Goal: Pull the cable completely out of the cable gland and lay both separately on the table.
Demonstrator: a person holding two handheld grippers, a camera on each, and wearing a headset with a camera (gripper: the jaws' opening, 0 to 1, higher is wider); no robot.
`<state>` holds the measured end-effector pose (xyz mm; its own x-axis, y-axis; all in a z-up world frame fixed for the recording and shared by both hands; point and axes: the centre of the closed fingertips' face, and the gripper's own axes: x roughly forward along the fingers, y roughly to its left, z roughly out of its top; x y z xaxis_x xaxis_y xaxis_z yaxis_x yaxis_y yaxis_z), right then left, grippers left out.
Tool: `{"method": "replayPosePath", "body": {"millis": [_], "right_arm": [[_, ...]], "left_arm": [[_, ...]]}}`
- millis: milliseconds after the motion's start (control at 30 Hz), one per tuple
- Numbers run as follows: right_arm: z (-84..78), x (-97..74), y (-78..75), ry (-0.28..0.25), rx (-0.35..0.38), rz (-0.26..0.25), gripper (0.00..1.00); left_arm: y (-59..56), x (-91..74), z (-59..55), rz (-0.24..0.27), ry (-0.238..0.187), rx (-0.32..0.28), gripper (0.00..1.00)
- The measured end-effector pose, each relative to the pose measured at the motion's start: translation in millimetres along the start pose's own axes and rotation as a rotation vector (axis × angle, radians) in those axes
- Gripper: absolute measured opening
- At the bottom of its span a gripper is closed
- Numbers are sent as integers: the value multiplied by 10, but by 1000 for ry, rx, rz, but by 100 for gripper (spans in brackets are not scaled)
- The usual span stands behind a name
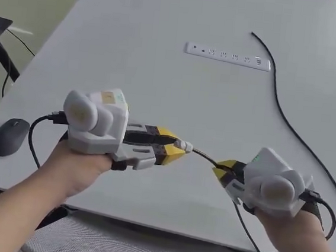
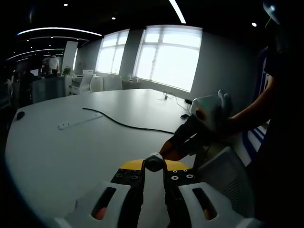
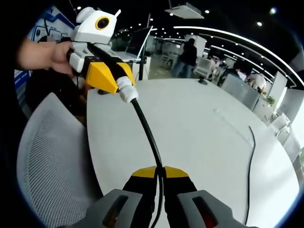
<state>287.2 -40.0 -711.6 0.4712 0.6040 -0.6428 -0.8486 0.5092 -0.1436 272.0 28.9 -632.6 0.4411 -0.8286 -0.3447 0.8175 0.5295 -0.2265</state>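
While the left gripper (image 1: 175,149) is pinching the cable gland (image 1: 183,145) above the table's (image 1: 159,89) near edge, we are clamping the cable (image 1: 203,157) in the right gripper (image 1: 223,169), its length running between them.

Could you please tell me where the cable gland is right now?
In the head view, the cable gland is clamped in the left tool above the near edge of the table, its cable running to the right tool.
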Motion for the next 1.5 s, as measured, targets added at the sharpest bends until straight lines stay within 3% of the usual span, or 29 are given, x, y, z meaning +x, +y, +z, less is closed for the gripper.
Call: {"method": "replayPosePath", "body": {"millis": [200, 700, 1067, 1500], "right_arm": [[-40, -29, -30, 1, 24, -6, 0], [33, 12, -82, 33, -15, -27, 0], [144, 173, -165, 66, -57, -33, 0], [277, 365, -235, 98, -68, -37, 0]], "left_arm": [[31, -33, -32, 12, 1, -11, 15], [16, -20, -112, -12, 14, -10, 15], [59, -74, -189, -8, 15, -15, 15], [103, -101, -355, -13, 8, -8, 15]]}}
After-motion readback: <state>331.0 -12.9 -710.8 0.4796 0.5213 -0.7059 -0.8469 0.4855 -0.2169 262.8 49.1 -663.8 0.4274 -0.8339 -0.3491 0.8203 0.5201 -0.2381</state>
